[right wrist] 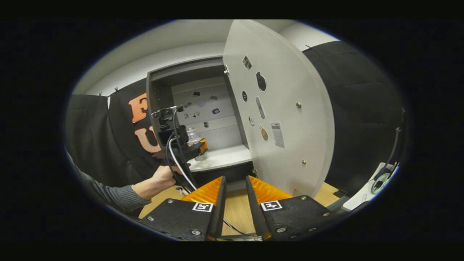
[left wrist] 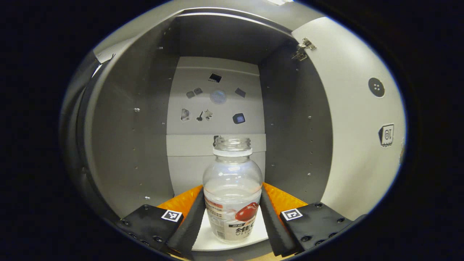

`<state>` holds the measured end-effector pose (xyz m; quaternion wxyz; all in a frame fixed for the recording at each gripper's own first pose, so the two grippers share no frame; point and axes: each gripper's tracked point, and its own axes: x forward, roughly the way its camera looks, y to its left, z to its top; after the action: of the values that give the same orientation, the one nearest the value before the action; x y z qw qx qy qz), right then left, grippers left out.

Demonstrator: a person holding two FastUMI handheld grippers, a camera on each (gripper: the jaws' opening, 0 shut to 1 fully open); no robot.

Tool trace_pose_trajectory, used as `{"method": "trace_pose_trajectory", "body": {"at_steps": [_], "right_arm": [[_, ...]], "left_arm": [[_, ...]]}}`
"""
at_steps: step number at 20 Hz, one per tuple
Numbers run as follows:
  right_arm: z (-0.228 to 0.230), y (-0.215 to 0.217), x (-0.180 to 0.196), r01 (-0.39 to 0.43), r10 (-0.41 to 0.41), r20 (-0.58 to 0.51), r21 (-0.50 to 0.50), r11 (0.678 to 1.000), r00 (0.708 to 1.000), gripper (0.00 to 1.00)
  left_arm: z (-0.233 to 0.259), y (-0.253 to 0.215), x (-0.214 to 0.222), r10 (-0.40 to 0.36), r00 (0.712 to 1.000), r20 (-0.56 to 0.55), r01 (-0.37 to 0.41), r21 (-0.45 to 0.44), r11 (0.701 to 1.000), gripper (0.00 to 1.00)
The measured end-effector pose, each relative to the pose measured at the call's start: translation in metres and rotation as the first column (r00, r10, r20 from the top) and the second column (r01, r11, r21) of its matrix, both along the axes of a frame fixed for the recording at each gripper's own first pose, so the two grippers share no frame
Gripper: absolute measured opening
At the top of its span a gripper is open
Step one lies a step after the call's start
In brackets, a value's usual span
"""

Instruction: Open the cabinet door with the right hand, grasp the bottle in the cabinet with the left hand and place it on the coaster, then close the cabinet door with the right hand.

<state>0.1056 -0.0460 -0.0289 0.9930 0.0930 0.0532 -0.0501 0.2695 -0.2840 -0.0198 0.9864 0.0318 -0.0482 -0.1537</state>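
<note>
I'm looking straight into the cabinet (left wrist: 145, 119) in the left gripper view: grey side walls, a paler back panel dotted with small stickers (left wrist: 217, 97), and one thing on its white shelf (left wrist: 206, 237), the bottle (left wrist: 232, 188). It's a clear plastic bottle with no cap on its threaded mouth, and it looks empty as far as I can tell. A label with a red fruit picture wraps its lower half.

My left gripper (left wrist: 232, 217) has a finger on each side of the bottle's lower body, right up against the label; whether both are pressing on it I can't tell from here.

The bottle stands upright, long axis vertical, mouth pointing up, near the front edge of the shelf.

The cabinet door (right wrist: 279, 108) is swung wide open to the right, hinge (left wrist: 303, 49) at its top inner corner, and stickers are scattered over its inner face.

In the right gripper view, my right gripper (right wrist: 235, 203) hangs back over the wooden tabletop (right wrist: 235, 208), fingers slightly parted with nothing between them. Farther off, a hand (right wrist: 163, 179) in a grey sleeve (right wrist: 116, 195) holds the left gripper at the cabinet opening. Black cloth lines the booth behind, a pale wall above.
</note>
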Motion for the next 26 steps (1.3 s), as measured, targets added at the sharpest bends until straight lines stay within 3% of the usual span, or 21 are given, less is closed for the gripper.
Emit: {"method": "trace_pose_trajectory", "body": {"at_steps": [8, 15, 22, 26], "right_arm": [[-0.011, 0.011, -0.049, -0.069, 0.069, -0.010, 0.015, 0.998, 0.998, 0.38], [-0.023, 0.011, -0.082, -0.087, 0.088, -0.037, 0.028, 0.996, 0.995, 0.42], [-0.066, -0.004, -0.085, -0.027, 0.036, -0.130, 0.069, 0.997, 0.991, 0.42], [-0.098, -0.003, -0.080, -0.024, 0.035, -0.200, 0.057, 0.998, 0.979, 0.42]], "left_arm": [[-0.042, 0.084, -0.131, 0.121, 0.993, 0.007, -0.121, 0.014, 0.993, 0.86], [-0.146, 0.153, -0.208, 0.223, 0.973, -0.059, -0.222, 0.034, 0.975, 0.84], [-0.242, 0.194, -0.219, 0.296, 0.952, -0.075, -0.293, 0.057, 0.955, 0.84], [-0.292, 0.197, -0.220, 0.296, 0.947, -0.121, -0.292, 0.052, 0.955, 0.84]]}}
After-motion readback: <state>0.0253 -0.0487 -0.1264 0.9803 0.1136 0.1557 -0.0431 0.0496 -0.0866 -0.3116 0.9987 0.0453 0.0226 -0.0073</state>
